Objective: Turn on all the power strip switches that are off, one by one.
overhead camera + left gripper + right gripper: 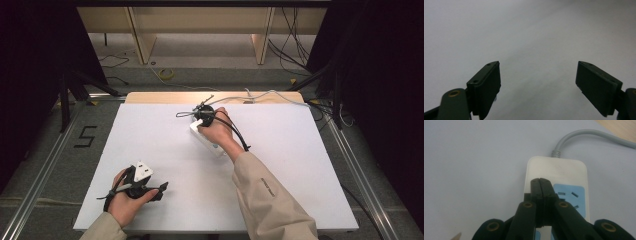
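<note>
A white power strip (559,170) with a pale blue socket face (571,195) lies flat on the white board, and its grey cable (584,133) leads off toward the far edge. My right gripper (540,180) is shut, its jaws pressed together right over the strip's left part near the cable end; nothing shows between them. From the high view the strip (196,128) pokes out under the right hand, with the right gripper (202,112) above its far end. My left gripper (537,72) stands open over bare board, at the near left (161,188).
The white board (280,165) covers most of a wooden table (165,97). The grey cable (272,93) runs along the far edge. Metal floor rails (45,165) flank the table, and loose cables lie on the floor beyond it.
</note>
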